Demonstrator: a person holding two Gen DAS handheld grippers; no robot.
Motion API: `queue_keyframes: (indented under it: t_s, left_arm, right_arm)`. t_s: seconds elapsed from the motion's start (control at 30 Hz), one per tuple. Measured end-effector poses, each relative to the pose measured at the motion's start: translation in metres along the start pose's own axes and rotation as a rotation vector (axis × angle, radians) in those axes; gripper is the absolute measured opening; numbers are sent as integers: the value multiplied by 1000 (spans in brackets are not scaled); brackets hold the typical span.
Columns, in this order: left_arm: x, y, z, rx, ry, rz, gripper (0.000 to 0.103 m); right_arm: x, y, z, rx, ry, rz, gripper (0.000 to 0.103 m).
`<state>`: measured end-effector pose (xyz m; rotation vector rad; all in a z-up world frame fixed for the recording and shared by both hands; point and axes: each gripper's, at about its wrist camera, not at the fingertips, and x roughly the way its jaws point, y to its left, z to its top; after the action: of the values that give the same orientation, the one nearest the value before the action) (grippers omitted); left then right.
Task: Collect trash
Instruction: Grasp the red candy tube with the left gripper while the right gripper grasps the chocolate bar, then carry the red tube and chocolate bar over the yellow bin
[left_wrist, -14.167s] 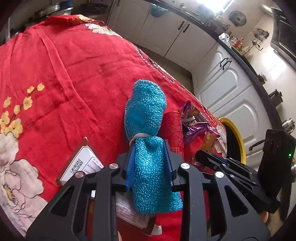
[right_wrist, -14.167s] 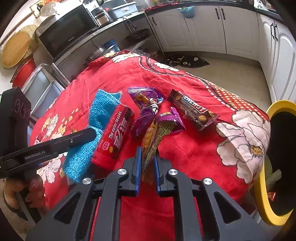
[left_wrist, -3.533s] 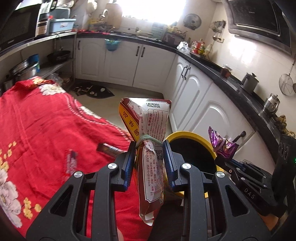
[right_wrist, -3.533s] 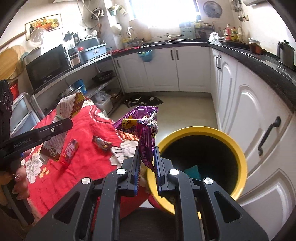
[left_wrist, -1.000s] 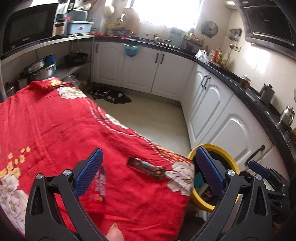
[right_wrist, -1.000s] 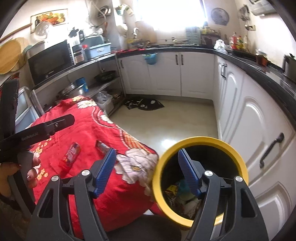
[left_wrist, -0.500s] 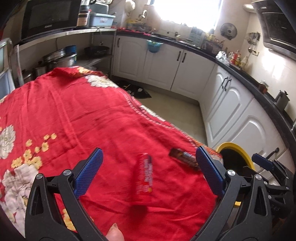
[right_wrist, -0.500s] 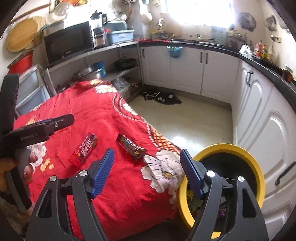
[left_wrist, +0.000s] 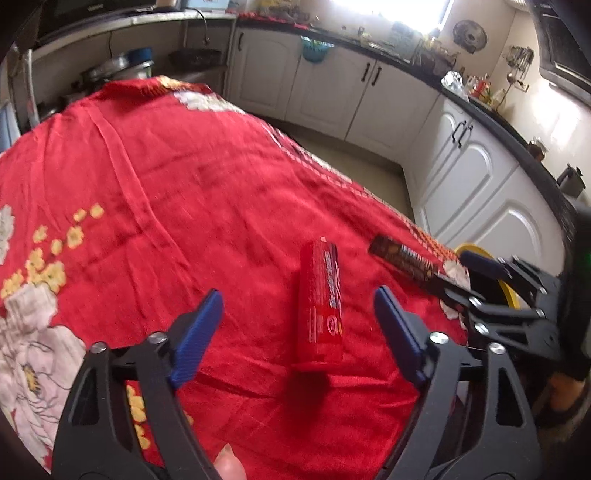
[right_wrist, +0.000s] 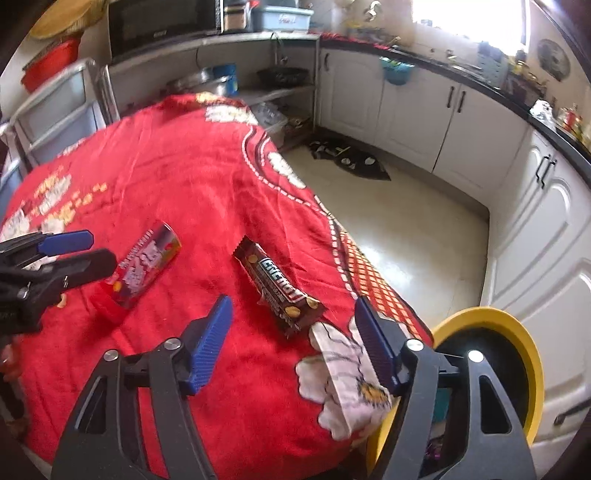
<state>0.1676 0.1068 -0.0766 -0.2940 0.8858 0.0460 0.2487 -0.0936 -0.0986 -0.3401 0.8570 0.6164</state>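
1. While both tools close in, still clear of any trash: pickup step in hand.
2. Left tool (left_wrist: 297, 325), jaws closing, straddles red tube (left_wrist: 320, 302) lying on worktop (left_wrist: 166, 184); no contact yet.
3. Right tool (right_wrist: 293, 339), jaws closing, frames brown bar (right_wrist: 279, 286) near worktop edge, untouched.
4. Next: lower, pinch each squarely, carry to yellow bin (right_wrist: 517, 339) beside worktop.

On the red tablecloth (right_wrist: 207, 192) I counted two pieces of trash: one red tube (left_wrist: 320, 306) and, just beside it toward the bin, one brown candy bar (right_wrist: 280, 286). One yellow-rimmed bin (right_wrist: 517, 332) stood beside the cloth's corner.
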Motion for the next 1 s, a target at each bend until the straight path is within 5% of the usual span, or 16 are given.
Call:
queue_keyframes:
  t_s: [0.17,0.3,0.57,1.0]
  left_arm:
    - [14,-7,-7,11,47,-15,62]
    - [23,-9,-10,12,66,-12,54]
    - [29,-6,-10,26,76,19,23]
    - [16,-23,-12,36,69,-40,23]
  right_arm:
    - [27,5,5,-44,52,-1,59]
    - [39,4,3,-41,71,20,40]
    - [27,-3,-5,46,56,62,24]
    - [-12,-4,-37,164,19,137,23]
